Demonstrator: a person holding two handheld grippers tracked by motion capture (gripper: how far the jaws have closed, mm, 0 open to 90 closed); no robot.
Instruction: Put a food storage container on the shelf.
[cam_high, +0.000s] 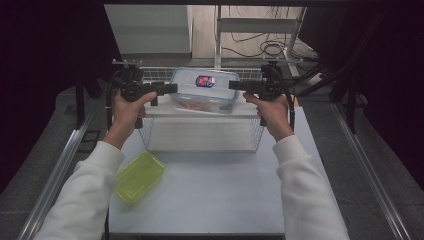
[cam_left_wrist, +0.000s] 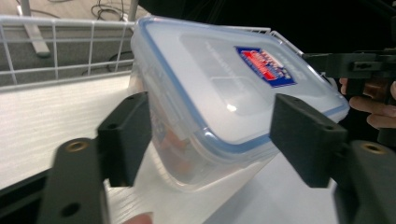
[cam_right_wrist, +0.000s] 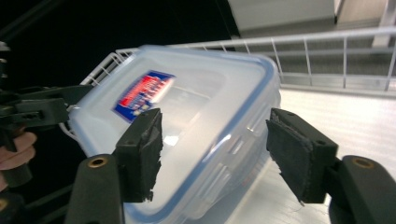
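A clear plastic box (cam_high: 204, 90) with a blue-rimmed lid and a red-and-blue sticker sits tilted on the white top shelf (cam_high: 200, 111) of a wire rack. My left gripper (cam_high: 172, 88) is at its left end and my right gripper (cam_high: 232, 85) at its right end. In the left gripper view the box (cam_left_wrist: 224, 98) lies between the jaws of my left gripper (cam_left_wrist: 212, 140), which stand apart from it. In the right gripper view the box (cam_right_wrist: 196, 126), a little blurred, lies between the jaws of my right gripper (cam_right_wrist: 217, 149), with a gap at the right pad. Both grippers are open.
A lime-green lidded container (cam_high: 140, 176) lies on the white table (cam_high: 210, 195) at the front left. The wire rack (cam_high: 200, 135) has an open lower level and a wire rail (cam_high: 160, 72) along the back. Metal rails border the table on both sides.
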